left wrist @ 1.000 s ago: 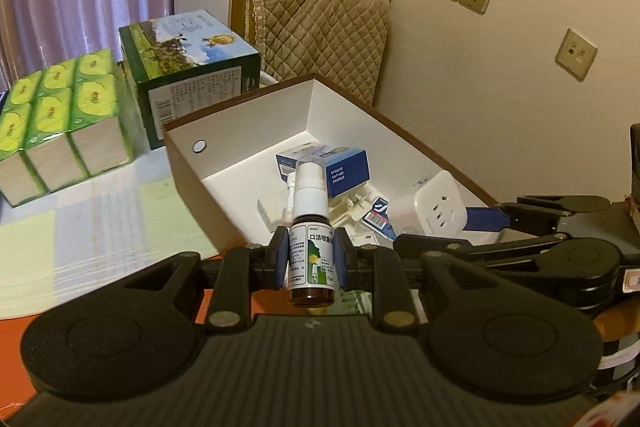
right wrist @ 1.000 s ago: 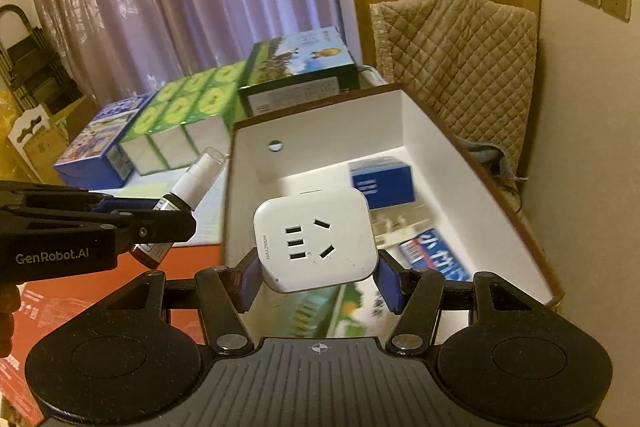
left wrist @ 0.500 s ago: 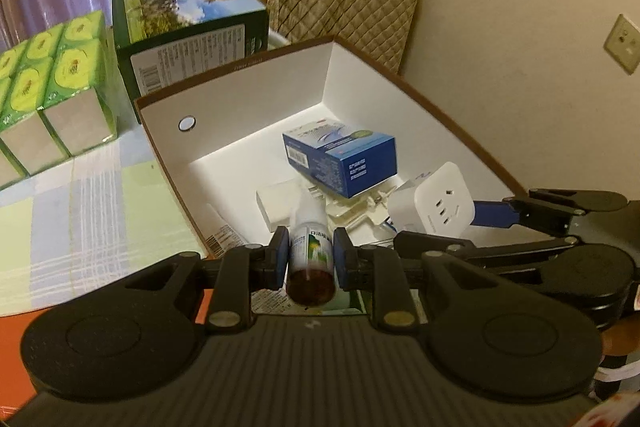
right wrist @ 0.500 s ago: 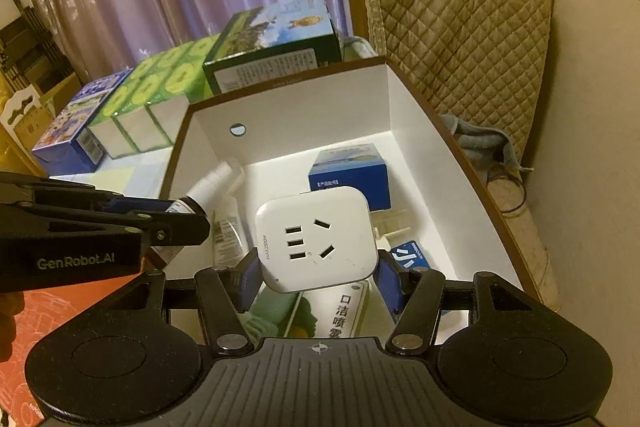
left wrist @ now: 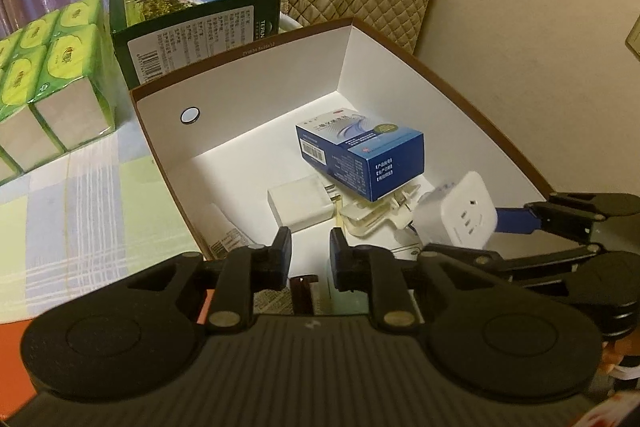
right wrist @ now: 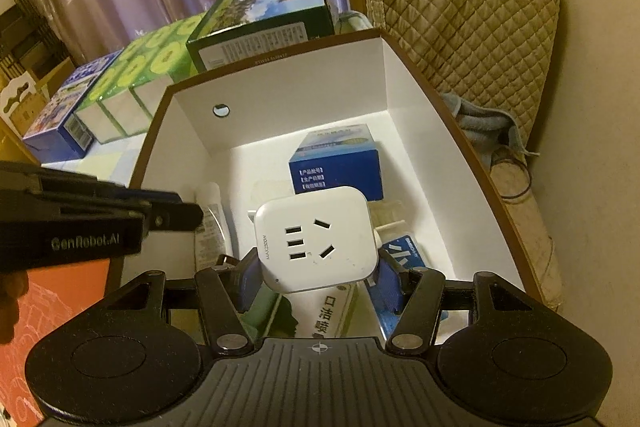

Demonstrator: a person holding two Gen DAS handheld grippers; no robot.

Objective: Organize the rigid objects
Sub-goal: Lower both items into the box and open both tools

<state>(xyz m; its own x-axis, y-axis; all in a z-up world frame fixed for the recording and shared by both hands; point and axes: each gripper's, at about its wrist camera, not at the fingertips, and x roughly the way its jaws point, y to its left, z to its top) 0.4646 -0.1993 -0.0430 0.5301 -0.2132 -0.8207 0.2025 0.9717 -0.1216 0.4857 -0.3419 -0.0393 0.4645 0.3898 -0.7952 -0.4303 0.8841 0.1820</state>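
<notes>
- While the right gripper (right wrist: 316, 267) clamps the white square socket adapter (right wrist: 316, 239), both hang over the near end of the brown-rimmed white cardboard box (right wrist: 280, 95)
- left gripper (left wrist: 308, 251) pinches brown spray bottle (left wrist: 303, 293), base only visible, box near-left

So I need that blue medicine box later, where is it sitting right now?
The blue medicine box lies inside the white storage box, near its far wall, just behind the white socket cube in the right-wrist view.
</notes>
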